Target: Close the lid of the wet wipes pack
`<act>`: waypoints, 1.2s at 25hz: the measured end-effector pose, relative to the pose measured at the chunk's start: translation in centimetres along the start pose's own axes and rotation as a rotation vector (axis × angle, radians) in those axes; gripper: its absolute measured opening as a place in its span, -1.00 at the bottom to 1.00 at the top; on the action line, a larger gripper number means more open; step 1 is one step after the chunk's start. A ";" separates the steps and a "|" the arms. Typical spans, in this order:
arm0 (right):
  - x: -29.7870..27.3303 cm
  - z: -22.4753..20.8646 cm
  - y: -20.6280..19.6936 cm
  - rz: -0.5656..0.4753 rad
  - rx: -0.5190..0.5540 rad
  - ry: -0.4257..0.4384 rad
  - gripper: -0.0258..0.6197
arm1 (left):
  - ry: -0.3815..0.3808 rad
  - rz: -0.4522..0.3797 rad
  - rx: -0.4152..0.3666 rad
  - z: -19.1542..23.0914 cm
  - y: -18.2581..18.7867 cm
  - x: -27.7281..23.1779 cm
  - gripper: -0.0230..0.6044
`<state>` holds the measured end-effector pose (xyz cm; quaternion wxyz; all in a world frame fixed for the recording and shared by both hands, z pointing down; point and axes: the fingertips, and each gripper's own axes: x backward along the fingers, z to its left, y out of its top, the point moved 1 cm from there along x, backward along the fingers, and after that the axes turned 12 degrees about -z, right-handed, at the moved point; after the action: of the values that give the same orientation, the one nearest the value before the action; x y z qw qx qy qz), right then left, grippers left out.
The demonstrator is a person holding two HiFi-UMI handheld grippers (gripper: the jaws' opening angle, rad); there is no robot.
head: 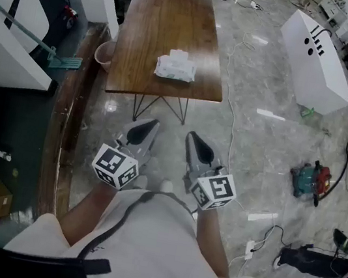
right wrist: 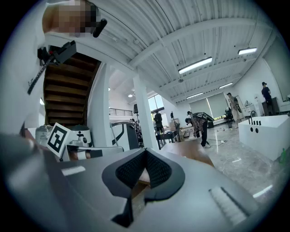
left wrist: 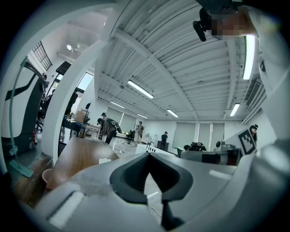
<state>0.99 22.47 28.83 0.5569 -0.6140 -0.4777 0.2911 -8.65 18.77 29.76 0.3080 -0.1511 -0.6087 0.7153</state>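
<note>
Dark brown wood forms a long table (head: 174, 16) standing on a glossy grey floor, and near its closest edge we see the wet wipes pack (head: 175, 67), a small white bundle. Its long axis runs left to right across the table. Something pale seems to stand up on top of it, perhaps the open lid, though at this distance we cannot be sure. The person stands back from the table, and both tools are held low by the body, level and pointing forward. The left gripper (head: 142, 134) and the right gripper (head: 199, 151) are both clenched on nothing, their dark pads meeting at the tips. The pack lies straight ahead of them and well apart, about midway between their two lines, so we judge neither hand clearly nearer. Any closing move first needs a step forward to the table.
</note>
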 end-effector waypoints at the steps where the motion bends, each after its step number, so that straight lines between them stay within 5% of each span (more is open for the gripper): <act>1: -0.1 0.2 -0.1 0.000 0.001 -0.002 -0.89 | -0.001 -0.001 0.002 0.2 0.1 0.1 -0.92; 30: -3.9 1.5 -2.7 0.015 -0.042 -0.060 -0.89 | -0.004 0.008 0.029 6.8 0.1 2.2 -0.92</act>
<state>-2.51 19.33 30.38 0.5273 -0.6200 -0.4954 0.3035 -14.36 14.88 31.42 0.3058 -0.1476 -0.5983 0.7257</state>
